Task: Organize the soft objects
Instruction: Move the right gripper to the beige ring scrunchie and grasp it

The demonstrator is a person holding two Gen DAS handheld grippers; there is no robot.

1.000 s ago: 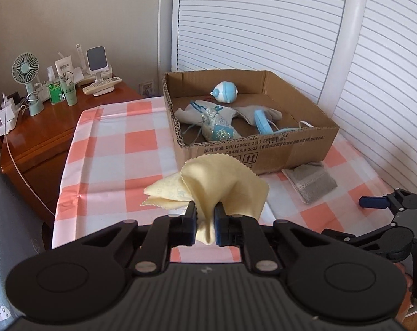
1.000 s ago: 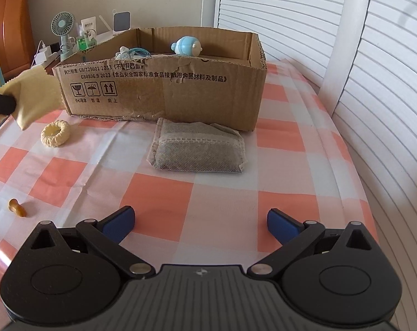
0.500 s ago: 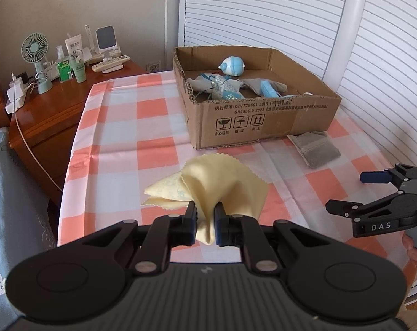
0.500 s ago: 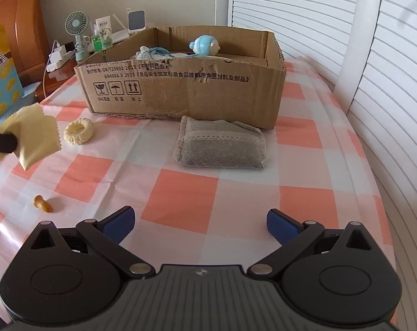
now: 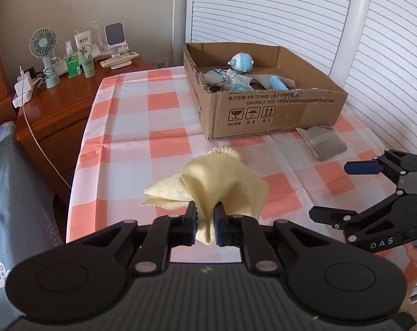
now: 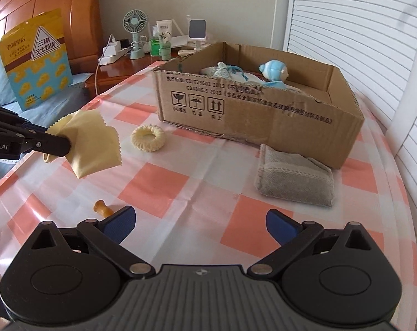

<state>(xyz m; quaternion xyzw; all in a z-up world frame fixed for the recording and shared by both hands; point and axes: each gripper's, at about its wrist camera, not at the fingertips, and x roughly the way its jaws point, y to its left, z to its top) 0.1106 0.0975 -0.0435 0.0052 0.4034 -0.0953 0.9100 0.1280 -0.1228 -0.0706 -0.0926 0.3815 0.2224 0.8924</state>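
yellow cloth (image 5: 211,184) drawn back from cardboard box (image 5: 266,110)

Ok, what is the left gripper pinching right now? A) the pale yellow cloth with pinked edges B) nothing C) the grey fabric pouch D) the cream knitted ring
A: the left gripper is shut on the pale yellow cloth with pinked edges, which it holds above the checked tablecloth.

left gripper (image 5: 205,218): matte black linkage arms showing silver pivot screws, dark-blue finger pads | right gripper (image 6: 200,224): showing black body, ribbed grey housing, blue pads (image 6: 120,222), white "DAS" lettering
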